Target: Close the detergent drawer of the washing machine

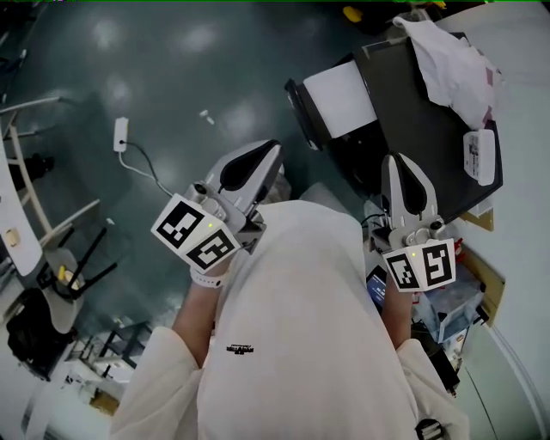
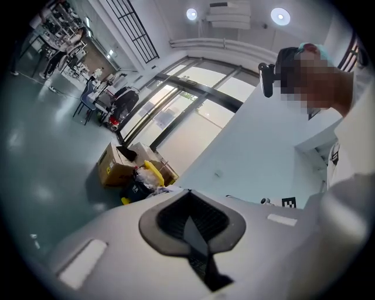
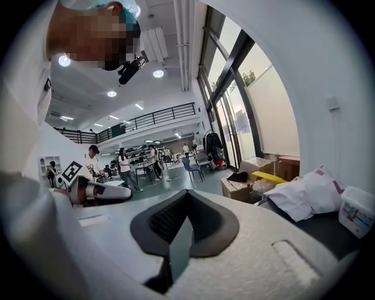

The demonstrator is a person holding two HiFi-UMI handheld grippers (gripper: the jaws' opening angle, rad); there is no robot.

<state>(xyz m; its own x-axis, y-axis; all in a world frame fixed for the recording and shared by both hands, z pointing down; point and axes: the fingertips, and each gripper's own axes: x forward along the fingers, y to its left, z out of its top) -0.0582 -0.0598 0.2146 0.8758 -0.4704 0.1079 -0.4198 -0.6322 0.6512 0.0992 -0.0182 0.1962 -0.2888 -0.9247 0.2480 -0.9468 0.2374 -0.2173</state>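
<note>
Left white plastic gripper (image 1: 262, 155), right white plastic gripper (image 1: 400, 163), both held at centre (jaws pressed together, empty), black-topped machine (image 1: 404, 112) upper right.

I am in a big open lab or workshop hall, not a home. A smooth grey-green floor (image 1: 172, 77) spreads wide below me, with a power strip (image 1: 121, 134) and its cable lying on it at the left. Tall windows (image 3: 234, 111) rise up the right wall to a high ceiling with round lights (image 2: 280, 16). Far off, people (image 3: 125, 169) stand at desks under a railed gallery (image 3: 152, 114), with chairs (image 3: 192, 169) near them. Cardboard boxes (image 2: 114, 167) sit by the window wall.
</note>
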